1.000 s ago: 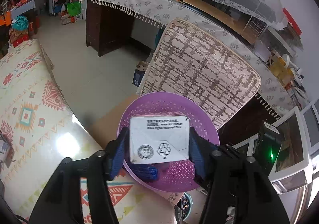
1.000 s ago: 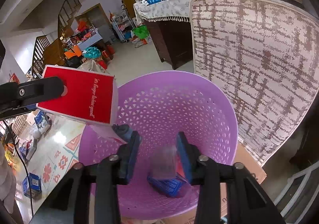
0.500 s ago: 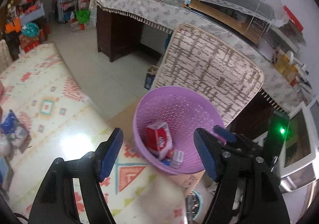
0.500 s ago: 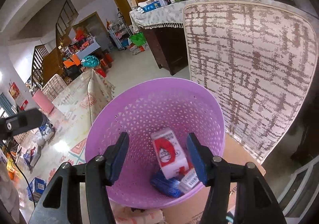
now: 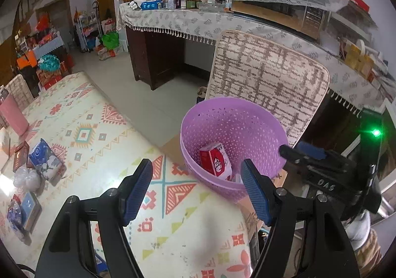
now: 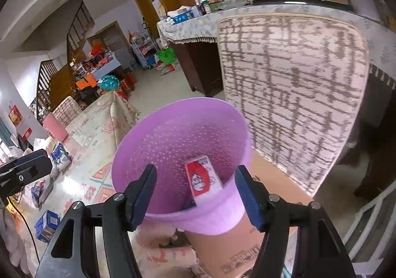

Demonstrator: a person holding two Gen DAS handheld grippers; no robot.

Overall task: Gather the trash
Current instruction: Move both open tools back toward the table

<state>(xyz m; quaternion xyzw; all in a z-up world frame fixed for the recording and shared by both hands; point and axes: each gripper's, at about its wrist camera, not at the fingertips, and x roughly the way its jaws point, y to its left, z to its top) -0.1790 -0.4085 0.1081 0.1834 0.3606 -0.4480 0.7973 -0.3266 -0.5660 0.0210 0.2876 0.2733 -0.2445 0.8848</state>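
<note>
A purple perforated basket (image 5: pixel 232 124) (image 6: pixel 173 134) stands just past the table's edge. Inside it a red and white carton (image 5: pixel 215 159) (image 6: pixel 201 179) leans on the wall, with smaller scraps under it. My left gripper (image 5: pixel 195 169) hangs open over the table edge in front of the basket, holding nothing. My right gripper (image 6: pixel 195 174) hovers at the near rim; its jaws are opening and nothing is between them. It also shows at the right of the left wrist view (image 5: pixel 304 151). A blue packet (image 5: pixel 45 156), crumpled plastic (image 5: pixel 26 179) and a small box (image 5: pixel 29 203) lie on the table at the left.
The table (image 5: pixel 99 134) wears a patterned cloth. A cardboard box (image 6: pixel 247 241) sits under the basket. Behind it stands a chair back with a woven pattern (image 5: pixel 267 80). A pink cup (image 5: pixel 12 114) is at the table's far left, and a cluttered counter (image 5: pixel 188 20) runs behind.
The left gripper let the carton fall into the basket and pulled back. The right gripper dropped a small item in, widened its jaws and drew back too.
</note>
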